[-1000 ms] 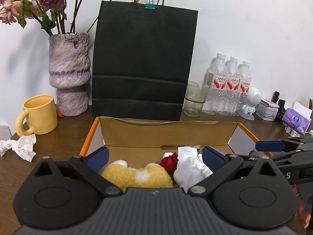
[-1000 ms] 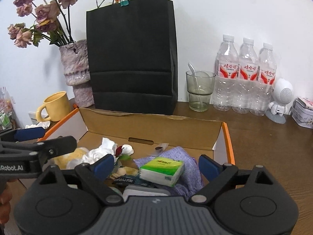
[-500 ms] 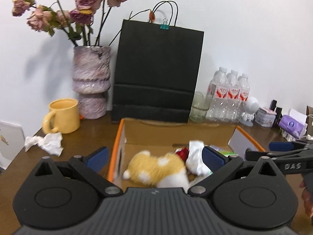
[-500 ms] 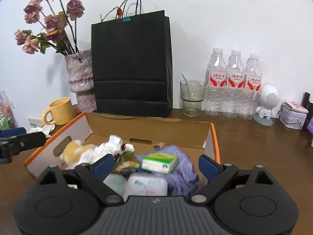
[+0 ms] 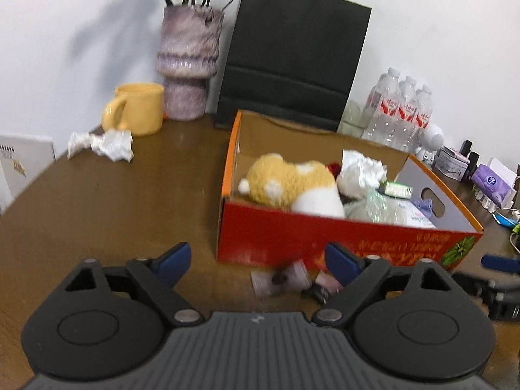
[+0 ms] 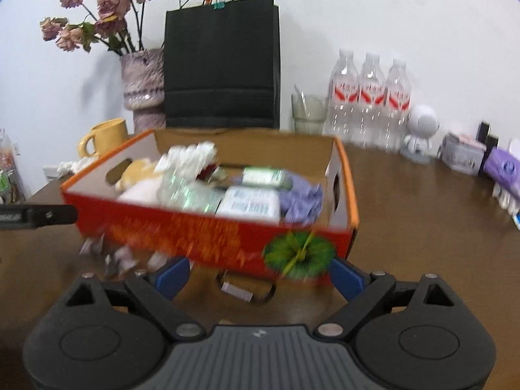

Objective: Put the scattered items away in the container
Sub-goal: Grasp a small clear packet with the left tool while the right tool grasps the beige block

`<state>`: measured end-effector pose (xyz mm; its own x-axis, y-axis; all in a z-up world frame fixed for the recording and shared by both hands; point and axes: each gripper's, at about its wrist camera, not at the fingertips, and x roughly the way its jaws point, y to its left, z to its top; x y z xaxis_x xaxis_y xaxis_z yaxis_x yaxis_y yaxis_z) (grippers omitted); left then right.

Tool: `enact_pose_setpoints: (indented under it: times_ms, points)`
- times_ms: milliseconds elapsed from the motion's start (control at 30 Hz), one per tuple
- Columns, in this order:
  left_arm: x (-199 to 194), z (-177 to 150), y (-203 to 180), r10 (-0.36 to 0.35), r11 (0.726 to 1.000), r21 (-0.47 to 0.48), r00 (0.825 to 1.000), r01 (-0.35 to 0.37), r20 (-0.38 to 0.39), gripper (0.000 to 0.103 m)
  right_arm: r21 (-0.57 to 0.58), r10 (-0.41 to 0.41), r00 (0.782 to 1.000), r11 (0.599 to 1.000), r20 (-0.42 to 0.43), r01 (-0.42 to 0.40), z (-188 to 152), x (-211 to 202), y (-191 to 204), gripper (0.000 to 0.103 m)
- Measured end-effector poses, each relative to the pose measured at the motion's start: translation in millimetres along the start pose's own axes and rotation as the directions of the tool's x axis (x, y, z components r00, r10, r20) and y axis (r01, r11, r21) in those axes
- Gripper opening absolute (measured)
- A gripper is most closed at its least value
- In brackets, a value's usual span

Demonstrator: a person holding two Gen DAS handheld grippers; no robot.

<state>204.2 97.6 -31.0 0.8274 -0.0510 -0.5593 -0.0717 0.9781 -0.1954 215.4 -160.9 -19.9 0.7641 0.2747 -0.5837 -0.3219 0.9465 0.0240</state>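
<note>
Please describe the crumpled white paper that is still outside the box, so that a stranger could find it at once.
Start at the red box on the brown table and look left to the yellow mug by the vase. The crumpled paper lies just in front of the mug. It is the only white wad on the bare tabletop.

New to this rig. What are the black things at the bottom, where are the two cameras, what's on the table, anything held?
No robot: a person carries a hand-held gripper in each hand, with a fisheye camera on each looking along its fingers. The black shapes are those grippers: the left hand-held gripper, jaws just closing slightly but open, and the right hand-held gripper, also open. Neither holds anything. On the brown table stands a red box with a plush toy inside. Small wrappers and crumpled paper lie outside it.
</note>
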Motion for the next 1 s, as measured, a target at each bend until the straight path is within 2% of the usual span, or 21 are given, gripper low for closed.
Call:
enact_pose_setpoints:
  times_ms: [100,300,467,567,633,767,800,1000]
  points:
    - [6.2,-7.0,-1.6,0.003,1.0,-0.001,1.0,-0.003,-0.029,0.085,-0.002,-0.019,0.999,1.0,-0.036,0.019,-15.6,-0.3,6.5,0.091]
    - [23.9,-8.9,-12.8,0.039,0.999,0.016,0.997,-0.038,-0.063,0.078,0.017,-0.066,0.997,0.998,-0.043,0.067,-25.2,-2.9,10.7,0.085]
    - [34.3,-10.2,-17.2,0.069,0.997,0.025,0.994,-0.067,-0.083,0.067,0.052,-0.059,0.995,0.997,-0.085,0.064,-28.0,4.1,7.1,0.066]
    - [33.7,-11.0,-16.3,0.083,0.996,0.038,0.994,-0.08,-0.074,0.052,0.054,-0.06,0.995,0.996,-0.076,0.064,-30.1,3.1,9.1,0.052]
    - [32.3,-12.1,-14.7,0.089,0.995,0.054,0.994,-0.086,-0.067,0.042,0.059,-0.065,0.996,0.996,-0.067,0.069,-30.6,1.9,9.1,0.032]
    - [29.4,-15.1,-12.9,0.073,0.994,0.09,0.996,-0.068,-0.058,0.032,0.062,-0.066,0.996,0.996,-0.057,0.069,-32.1,0.9,8.8,0.032]
    - [28.6,-15.9,-14.0,0.062,0.994,0.099,0.996,-0.056,-0.059,0.024,0.058,-0.068,0.996,0.996,-0.054,0.071,-32.6,1.0,9.5,0.032]
    - [23.3,-17.9,-13.3,0.058,0.993,0.103,0.997,-0.053,-0.042,0.014,0.053,-0.068,0.997,0.996,-0.037,0.07,-34.0,0.8,9.6,0.032]
